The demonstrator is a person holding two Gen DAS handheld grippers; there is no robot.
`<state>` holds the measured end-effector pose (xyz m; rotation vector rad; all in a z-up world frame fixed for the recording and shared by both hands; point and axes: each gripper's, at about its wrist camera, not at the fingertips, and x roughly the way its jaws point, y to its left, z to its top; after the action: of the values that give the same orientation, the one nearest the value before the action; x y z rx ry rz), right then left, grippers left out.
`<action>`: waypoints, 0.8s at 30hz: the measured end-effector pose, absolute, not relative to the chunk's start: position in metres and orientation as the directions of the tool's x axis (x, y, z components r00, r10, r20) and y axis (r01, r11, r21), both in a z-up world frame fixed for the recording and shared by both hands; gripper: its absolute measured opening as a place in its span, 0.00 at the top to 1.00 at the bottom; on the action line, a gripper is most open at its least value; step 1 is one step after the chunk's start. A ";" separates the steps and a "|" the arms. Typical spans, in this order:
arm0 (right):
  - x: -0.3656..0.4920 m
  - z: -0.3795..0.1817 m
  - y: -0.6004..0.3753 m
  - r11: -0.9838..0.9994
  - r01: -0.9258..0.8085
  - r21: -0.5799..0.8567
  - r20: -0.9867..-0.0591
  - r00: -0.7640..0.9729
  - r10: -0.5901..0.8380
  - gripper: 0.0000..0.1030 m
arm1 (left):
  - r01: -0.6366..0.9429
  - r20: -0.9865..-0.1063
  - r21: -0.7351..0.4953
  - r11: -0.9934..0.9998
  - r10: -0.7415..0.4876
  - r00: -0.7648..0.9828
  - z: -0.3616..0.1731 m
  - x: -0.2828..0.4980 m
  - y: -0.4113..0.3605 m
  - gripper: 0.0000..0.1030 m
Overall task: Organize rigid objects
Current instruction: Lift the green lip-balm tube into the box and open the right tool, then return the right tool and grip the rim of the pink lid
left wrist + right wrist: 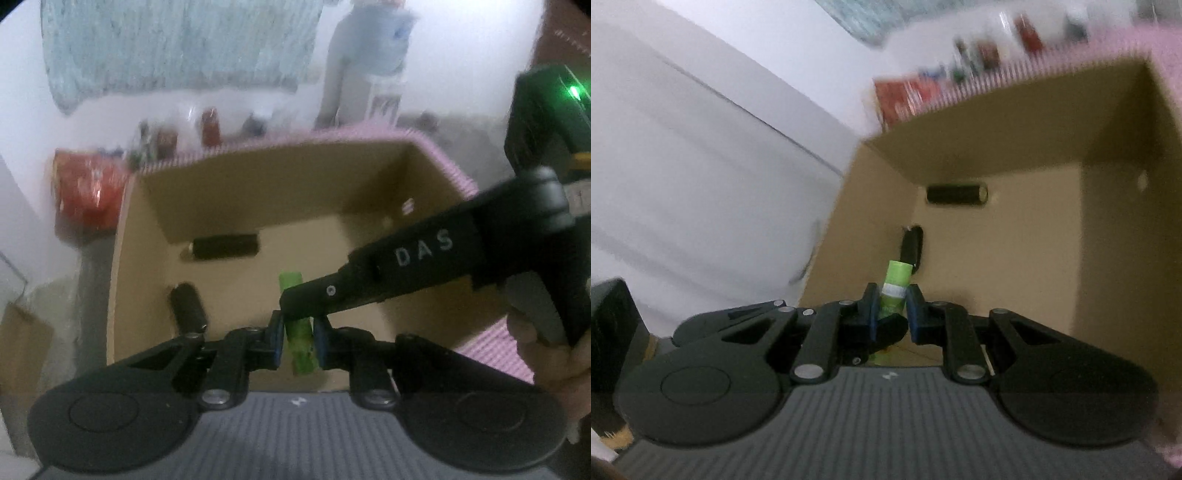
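The white letters "DAS" are showing on the black plastic finger of the right gripper (299, 314), which is reaching in from the right, just above the left gripper's (299, 341) tips. Nothing else is reading clearly.

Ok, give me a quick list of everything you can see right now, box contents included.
green cylinder: 1, green with a white band, gripped by both grippers over the box
black cylinders: 2, black, lying on the box floor
cardboard box: 1, brown, open, on pink cloth
pink cloth: 1, pink, under the box
red packet: 1, red, left of the box
left gripper: 1, black, shut on the green cylinder
right gripper: 1, black, shut on the green cylinder
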<state>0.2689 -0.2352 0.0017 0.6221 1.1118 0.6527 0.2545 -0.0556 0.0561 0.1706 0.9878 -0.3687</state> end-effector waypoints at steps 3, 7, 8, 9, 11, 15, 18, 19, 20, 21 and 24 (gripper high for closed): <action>0.294 -0.017 -0.221 0.662 -0.114 0.741 -0.627 0.236 0.742 0.85 | 0.363 -0.877 -0.016 0.932 -0.187 0.442 0.042 0.274 -0.050 0.83; 0.310 -0.038 -0.204 0.670 -0.074 0.739 -0.652 0.175 0.738 0.85 | 0.346 -0.904 0.006 0.938 -0.143 0.403 0.027 0.289 -0.045 0.83; 0.315 -0.041 -0.202 0.668 -0.061 0.742 -0.653 0.163 0.740 0.85 | 0.342 -0.906 0.010 0.940 -0.136 0.401 0.025 0.286 -0.044 0.82; 0.314 -0.042 -0.201 0.668 -0.057 0.742 -0.655 0.154 0.740 0.84 | 0.338 -0.906 0.013 0.941 -0.132 0.402 0.025 0.286 -0.043 0.81; 0.316 -0.043 -0.200 0.674 -0.054 0.736 -0.661 0.154 0.734 0.83 | 0.333 -0.901 0.012 0.943 -0.134 0.412 0.028 0.283 -0.042 0.77; 0.308 -0.034 -0.211 0.654 -0.059 0.754 -0.636 0.183 0.750 0.76 | 0.347 -0.874 0.016 0.938 -0.155 0.461 0.044 0.266 -0.044 0.61; 0.291 -0.020 -0.229 0.634 -0.078 0.769 -0.606 0.228 0.762 0.75 | 0.372 -0.846 0.033 0.928 -0.173 0.505 0.061 0.248 -0.048 0.54; 0.284 -0.014 -0.236 0.629 -0.085 0.772 -0.596 0.245 0.765 0.75 | 0.382 -0.833 0.031 0.924 -0.187 0.520 0.067 0.240 -0.049 0.51; 0.274 -0.007 -0.245 0.622 -0.096 0.777 -0.582 0.266 0.768 0.74 | 0.390 -0.822 0.027 0.921 -0.201 0.533 0.073 0.233 -0.048 0.50; 0.266 0.000 -0.254 0.615 -0.107 0.781 -0.568 0.284 0.772 0.74 | 0.398 -0.808 0.023 0.917 -0.218 0.547 0.080 0.223 -0.048 0.48; 0.231 0.023 -0.283 0.597 -0.139 0.790 -0.525 0.348 0.777 0.73 | 0.423 -0.766 0.003 0.906 -0.270 0.583 0.099 0.193 -0.047 0.41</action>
<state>0.2312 -0.2831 0.0232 0.7210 1.0542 0.6651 0.1926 -0.0474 0.0987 0.1935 0.8575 -0.4076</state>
